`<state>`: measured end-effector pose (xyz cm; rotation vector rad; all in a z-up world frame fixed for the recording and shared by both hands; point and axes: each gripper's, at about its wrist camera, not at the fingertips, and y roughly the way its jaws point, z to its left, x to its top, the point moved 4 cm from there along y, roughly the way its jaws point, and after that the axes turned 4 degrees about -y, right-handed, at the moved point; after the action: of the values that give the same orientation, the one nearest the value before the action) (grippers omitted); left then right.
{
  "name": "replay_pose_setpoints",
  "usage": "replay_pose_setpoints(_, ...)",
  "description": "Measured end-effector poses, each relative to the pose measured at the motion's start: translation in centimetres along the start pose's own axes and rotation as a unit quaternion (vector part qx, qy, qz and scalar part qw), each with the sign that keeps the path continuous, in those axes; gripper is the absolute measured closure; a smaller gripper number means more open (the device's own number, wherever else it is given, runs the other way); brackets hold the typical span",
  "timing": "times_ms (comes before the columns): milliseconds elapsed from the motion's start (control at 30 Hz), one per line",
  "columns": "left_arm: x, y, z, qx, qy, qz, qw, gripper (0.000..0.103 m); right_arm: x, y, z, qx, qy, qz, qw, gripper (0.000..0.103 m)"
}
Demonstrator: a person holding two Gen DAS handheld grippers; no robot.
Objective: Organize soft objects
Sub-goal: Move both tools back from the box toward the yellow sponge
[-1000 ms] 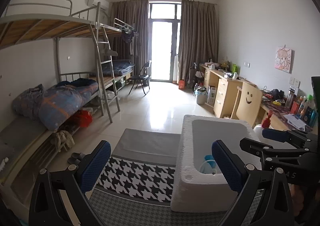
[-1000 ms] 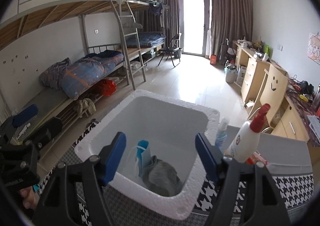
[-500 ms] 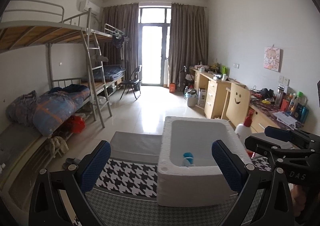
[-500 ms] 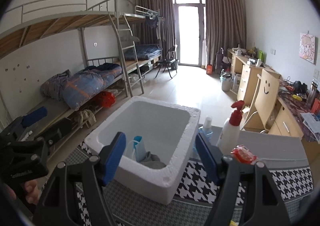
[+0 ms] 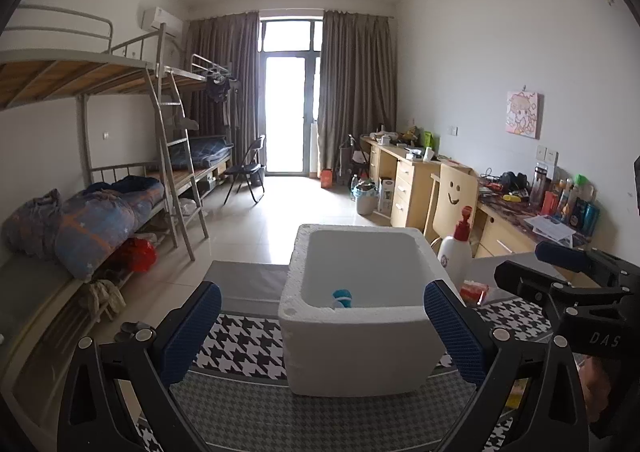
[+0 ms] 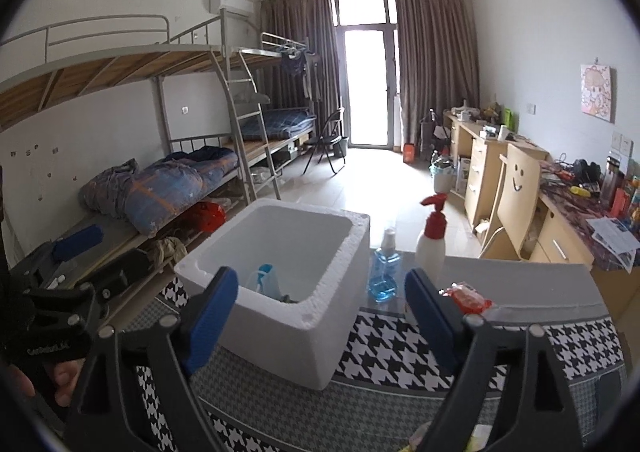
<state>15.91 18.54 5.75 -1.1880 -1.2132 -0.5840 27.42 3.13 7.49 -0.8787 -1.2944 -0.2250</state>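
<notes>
Two grippers, both spread wide and both empty, sit pulled back from the foam box (image 5: 356,316). My left gripper (image 5: 320,336) frames the box's near wall between its pads; my right gripper (image 6: 320,316) looks at the same box from its near right corner.

Soft things already lie inside the box: a blue-and-white pouch (image 6: 264,282) stands against the near inner wall, and beside it I can just make out something dark and cloth-like (too little shows to name it). From the left view only the pouch's blue top peeks over the rim.

Right of the box, on the houndstooth cloth (image 6: 384,344), stand a blue bottle (image 6: 385,272) just beside the box wall and a white bottle (image 6: 432,240) with a red spray top a little further out. Nearer to me on that side lies a red packet (image 6: 466,294), which I judge the likeliest next pick, since it looks crinkly and soft.

Risks as I see them:
- Reaching for the packet, my right finger could clip a bottle; both are tall and would tip easily.
- The packet lies flat, so the pads may skate over it or pinch the cloth instead.
- The box is light foam; a bump on its rim could shove it.
</notes>
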Motion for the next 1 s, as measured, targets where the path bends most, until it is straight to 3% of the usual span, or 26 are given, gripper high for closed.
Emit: replay_pose_setpoints(1000,-3.0,-4.0,-5.2,-0.064,0.016,-0.017,0.9977,0.001,-4.9,-6.9,-2.2,-0.071,-0.009,-0.048,0.996,0.014)
